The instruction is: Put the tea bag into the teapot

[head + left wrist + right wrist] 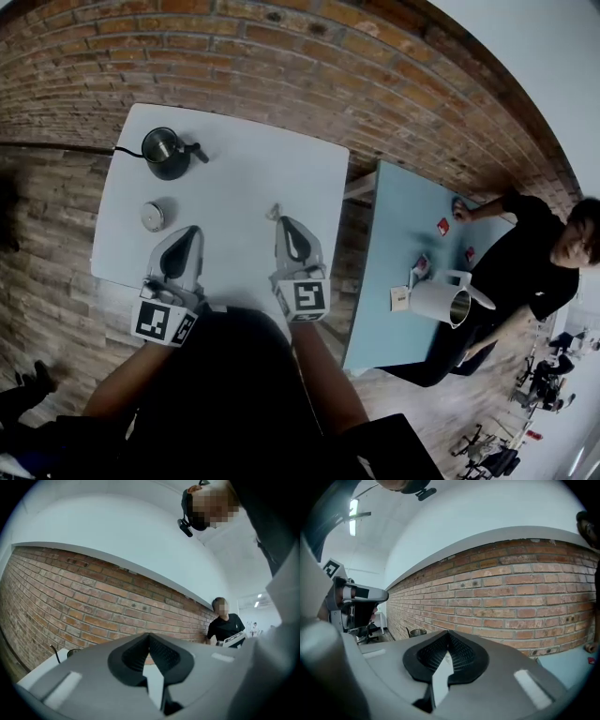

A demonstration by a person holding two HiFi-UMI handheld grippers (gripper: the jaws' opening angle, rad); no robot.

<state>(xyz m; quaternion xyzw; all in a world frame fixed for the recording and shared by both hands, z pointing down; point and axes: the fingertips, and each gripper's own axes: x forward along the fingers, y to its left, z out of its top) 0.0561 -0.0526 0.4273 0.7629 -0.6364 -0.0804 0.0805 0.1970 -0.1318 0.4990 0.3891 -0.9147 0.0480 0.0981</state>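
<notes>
Tea bag (275, 214) is seen at tip of R claw (282, 221), whose jaws are pressed together, apparently pinching it. Teapot (167, 153) is set up-left across the desk (253, 169), its lid (152, 217) laid off nearby. L claw (193, 232), closed w/ nothing in it, is nearer the pot. Nothing is judged to block the way.

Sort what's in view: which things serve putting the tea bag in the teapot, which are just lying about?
Job: teapot, round lid off beside it, tea bag apparently pinched in the shut right gripper.
Lying about: white jug, red packets, small box, all on the blue table.
</notes>
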